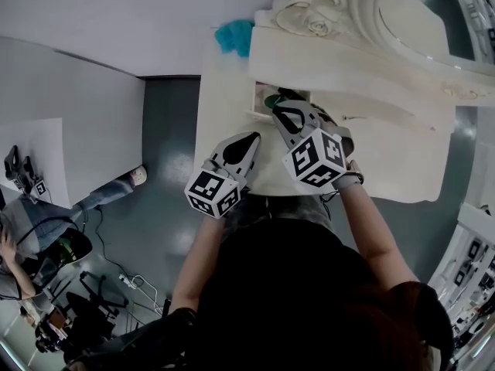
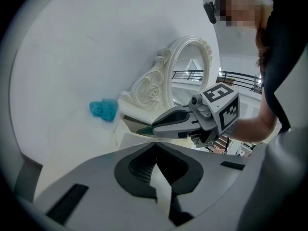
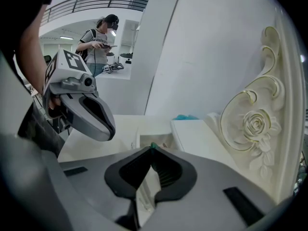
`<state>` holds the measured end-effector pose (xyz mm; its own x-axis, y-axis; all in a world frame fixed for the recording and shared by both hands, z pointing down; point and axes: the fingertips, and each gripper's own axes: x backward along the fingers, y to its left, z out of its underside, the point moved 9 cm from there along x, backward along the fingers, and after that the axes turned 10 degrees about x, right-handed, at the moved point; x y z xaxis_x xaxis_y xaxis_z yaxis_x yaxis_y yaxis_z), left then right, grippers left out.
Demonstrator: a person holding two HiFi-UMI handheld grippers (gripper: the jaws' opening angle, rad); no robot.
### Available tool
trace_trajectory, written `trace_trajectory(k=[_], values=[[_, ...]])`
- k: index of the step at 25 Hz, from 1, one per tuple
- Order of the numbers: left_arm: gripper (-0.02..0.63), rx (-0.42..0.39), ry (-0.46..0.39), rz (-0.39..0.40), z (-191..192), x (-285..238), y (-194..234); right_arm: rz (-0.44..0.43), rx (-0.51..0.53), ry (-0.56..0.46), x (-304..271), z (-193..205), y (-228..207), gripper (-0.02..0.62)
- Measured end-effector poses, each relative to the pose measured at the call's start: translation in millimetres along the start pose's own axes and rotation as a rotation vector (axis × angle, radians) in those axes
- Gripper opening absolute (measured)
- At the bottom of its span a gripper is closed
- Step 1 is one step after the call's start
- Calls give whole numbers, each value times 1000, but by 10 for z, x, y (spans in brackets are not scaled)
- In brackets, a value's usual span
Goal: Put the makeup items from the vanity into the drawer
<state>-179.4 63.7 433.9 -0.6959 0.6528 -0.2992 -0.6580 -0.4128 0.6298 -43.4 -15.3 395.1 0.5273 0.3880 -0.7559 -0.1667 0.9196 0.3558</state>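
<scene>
Only the right gripper view shows a person (image 3: 98,41) standing at 11 o'clock. Only the head view shows both grippers side by side over the white surface (image 1: 224,130). The left gripper (image 1: 251,140) is closed with nothing between its jaws. The right gripper (image 1: 278,110) is closed too, its tips held over the open drawer (image 1: 261,91). A green item (image 1: 272,100) is seen right at them, but whether it is pinched cannot be told. A teal tuft (image 1: 234,35) lies at 12 o'clock from the drawer, beside the carved mirror frame (image 1: 325,14).
</scene>
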Motion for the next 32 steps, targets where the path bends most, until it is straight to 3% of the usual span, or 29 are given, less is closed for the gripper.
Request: trace_trajectory(k=[11,20,32], values=[[14,21,-26,-27,-1,127,87,-11,-48,50,-161,-18,-78,40],[14,22,-33,-35,11,172,96,-72,-144,2,-128,-54,-91,41],[14,3,-8,-11,27,69,15,-47,-171,-44,66,25,-54,40]])
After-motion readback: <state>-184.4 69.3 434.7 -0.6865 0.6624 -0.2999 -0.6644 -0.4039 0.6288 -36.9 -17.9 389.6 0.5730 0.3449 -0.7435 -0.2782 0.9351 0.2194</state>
